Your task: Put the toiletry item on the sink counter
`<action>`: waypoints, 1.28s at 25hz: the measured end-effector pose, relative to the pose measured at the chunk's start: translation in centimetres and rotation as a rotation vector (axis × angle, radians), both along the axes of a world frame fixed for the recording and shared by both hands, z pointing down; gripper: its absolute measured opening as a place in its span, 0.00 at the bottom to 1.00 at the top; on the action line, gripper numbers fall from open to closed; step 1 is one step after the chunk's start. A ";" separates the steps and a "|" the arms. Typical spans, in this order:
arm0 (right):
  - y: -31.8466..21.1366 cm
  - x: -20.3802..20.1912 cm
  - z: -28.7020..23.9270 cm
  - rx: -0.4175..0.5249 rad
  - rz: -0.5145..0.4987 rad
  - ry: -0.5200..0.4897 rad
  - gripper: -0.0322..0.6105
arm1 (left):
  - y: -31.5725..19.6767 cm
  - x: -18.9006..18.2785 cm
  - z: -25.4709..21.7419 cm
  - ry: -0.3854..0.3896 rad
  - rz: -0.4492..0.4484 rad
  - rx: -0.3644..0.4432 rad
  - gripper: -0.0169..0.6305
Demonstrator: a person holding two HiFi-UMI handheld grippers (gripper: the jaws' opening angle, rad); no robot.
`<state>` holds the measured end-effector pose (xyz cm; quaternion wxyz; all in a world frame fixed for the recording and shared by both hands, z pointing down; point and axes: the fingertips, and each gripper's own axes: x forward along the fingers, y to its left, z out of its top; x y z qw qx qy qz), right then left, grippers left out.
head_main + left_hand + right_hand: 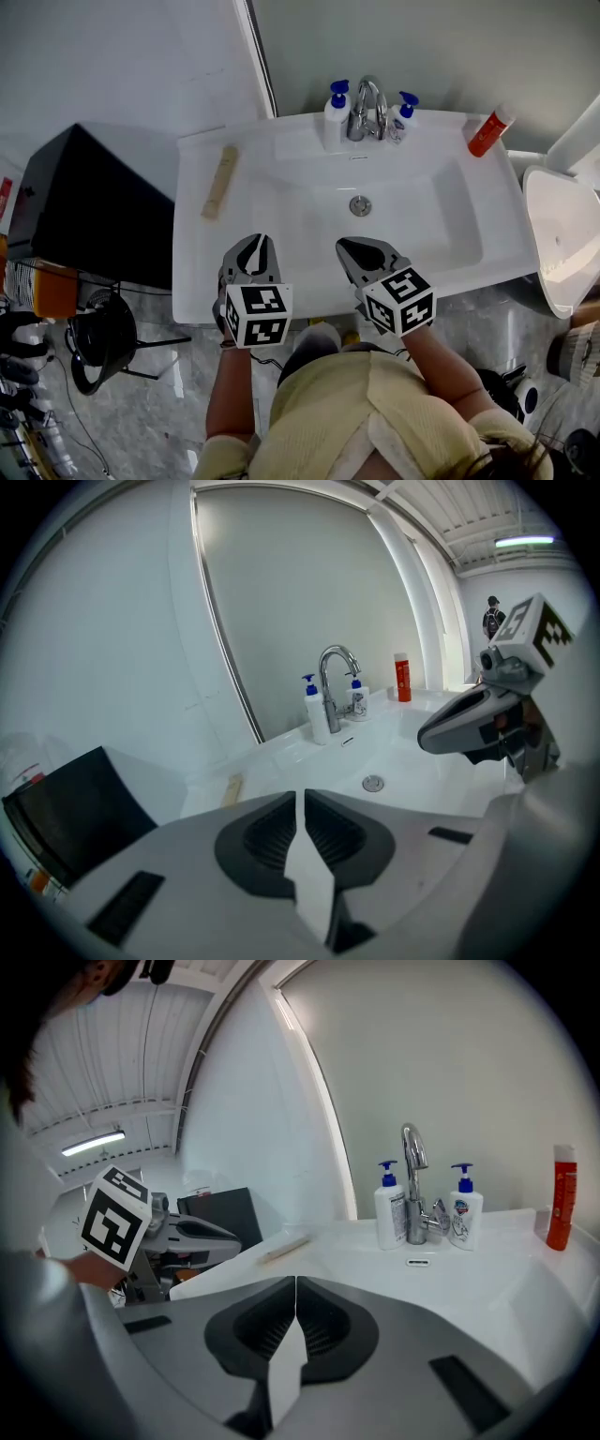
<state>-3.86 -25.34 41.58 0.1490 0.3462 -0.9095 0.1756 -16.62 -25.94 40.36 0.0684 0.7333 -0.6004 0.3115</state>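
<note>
Cannot read the print on the red tube [489, 129], the left pump bottle [336, 114] or the right pump bottle [404, 114]: too small. Partly hidden behind the tap [366, 108], that right bottle. Cannot tell what the tan bar [219, 183] on the left of the counter [192, 244] is. Cut off at the right edge, a white bowl [562, 244]. Far off, a person [492, 619], too small to make out.

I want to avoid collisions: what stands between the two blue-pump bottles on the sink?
The chrome faucet stands between them, clearest in the head view.
</note>
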 end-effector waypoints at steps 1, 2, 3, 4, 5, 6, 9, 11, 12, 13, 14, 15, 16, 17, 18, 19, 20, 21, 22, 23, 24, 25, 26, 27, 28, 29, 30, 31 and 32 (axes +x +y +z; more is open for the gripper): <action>0.1 0.1 0.1 -0.001 -0.001 0.001 0.09 | 0.3 0.0 0.1 0.009 -0.005 -0.003 0.12; 0.2 0.2 0.2 -0.002 0.000 0.002 0.09 | 0.5 0.1 0.2 0.022 -0.011 -0.006 0.12; 0.3 0.3 0.2 -0.002 0.001 0.003 0.09 | 0.8 0.1 0.3 0.038 -0.017 -0.011 0.12; 0.4 0.4 0.3 -0.003 0.003 0.004 0.09 | 1.2 0.1 0.5 0.055 -0.023 -0.016 0.12; 0.5 0.5 0.3 -0.003 0.005 0.005 0.09 | 1.5 0.1 0.7 0.073 -0.029 -0.023 0.12; 0.6 0.5 0.3 -0.001 0.006 0.008 0.09 | 1.8 0.0 0.9 0.090 -0.037 -0.029 0.12; 1.0 0.7 0.4 0.003 0.009 0.018 0.09 | 2.7 -0.4 1.3 0.142 -0.065 -0.044 0.11; 1.2 1.0 0.5 0.001 0.014 0.024 0.09 | 3.1 -0.7 1.3 0.176 -0.082 -0.045 0.11; 1.2 1.1 0.6 -0.001 0.016 0.026 0.09 | 3.3 -0.8 1.3 0.193 -0.090 -0.046 0.11; 1.3 1.2 0.7 -0.003 0.018 0.027 0.09 | 3.4 -0.9 1.3 0.211 -0.097 -0.047 0.10; 1.4 1.2 0.8 -0.005 0.020 0.029 0.09 | 3.6 -0.9 1.3 0.228 -0.103 -0.047 0.10; 1.4 1.3 0.9 -0.006 0.021 0.031 0.09 | 3.7 -1.0 1.4 0.246 -0.107 -0.048 0.10; 1.5 1.3 1.0 -0.008 0.023 0.033 0.09 | 3.8 -1.0 1.4 0.263 -0.110 -0.049 0.10; 1.6 1.3 1.1 -0.009 0.025 0.035 0.09 | 3.9 -1.0 1.4 0.281 -0.114 -0.048 0.10; 1.6 1.3 1.2 -0.010 0.027 0.037 0.09 | 4.1 -1.0 1.4 0.299 -0.118 -0.047 0.10; 1.7 1.4 1.2 -0.009 0.029 0.040 0.09 | 4.2 -1.0 1.4 0.320 -0.123 -0.046 0.10; 1.7 1.4 1.2 -0.009 0.031 0.042 0.09 | 4.3 -1.0 1.4 0.344 -0.128 -0.044 0.10; 1.8 1.4 1.3 -0.009 0.032 0.043 0.09 | 4.4 -1.0 1.4 0.369 -0.134 -0.044 0.10; 1.8 1.4 1.3 -0.010 0.033 0.045 0.09 | 4.5 -1.0 1.3 0.395 -0.140 -0.043 0.10; 1.8 1.4 1.3 -0.011 0.033 0.047 0.09 | 4.5 -1.0 1.3 0.418 -0.146 -0.042 0.10; 1.8 1.5 1.4 -0.013 0.035 0.048 0.09 | 4.6 -0.9 1.4 0.439 -0.152 -0.041 0.10; 1.9 1.5 1.4 -0.014 0.036 0.048 0.09 | 4.7 -0.8 1.4 0.457 -0.158 -0.040 0.10; 1.9 1.5 1.5 -0.015 0.038 0.048 0.09 | 4.9 -0.8 1.5 0.474 -0.162 -0.041 0.10; 1.9 1.5 1.5 -0.016 0.040 0.047 0.09 | 5.0 -0.7 1.6 0.491 -0.166 -0.044 0.10; 1.9 1.5 1.5 -0.017 0.041 0.046 0.09 | 5.1 -0.6 1.8 0.508 -0.168 -0.049 0.10; 1.9 1.5 1.5 -0.018 0.042 0.046 0.09 | 5.2 -0.5 1.9 0.525 -0.170 -0.055 0.10; 1.9 1.6 1.5 -0.019 0.043 0.045 0.09 | 5.3 -0.5 2.0 0.539 -0.171 -0.059 0.10; 1.9 1.6 1.5 -0.020 0.045 0.044 0.09 | 5.4 -0.5 2.1 0.548 -0.173 -0.062 0.10; 1.9 1.6 1.5 -0.021 0.046 0.044 0.09 | 5.4 -0.5 2.1 0.551 -0.174 -0.063 0.10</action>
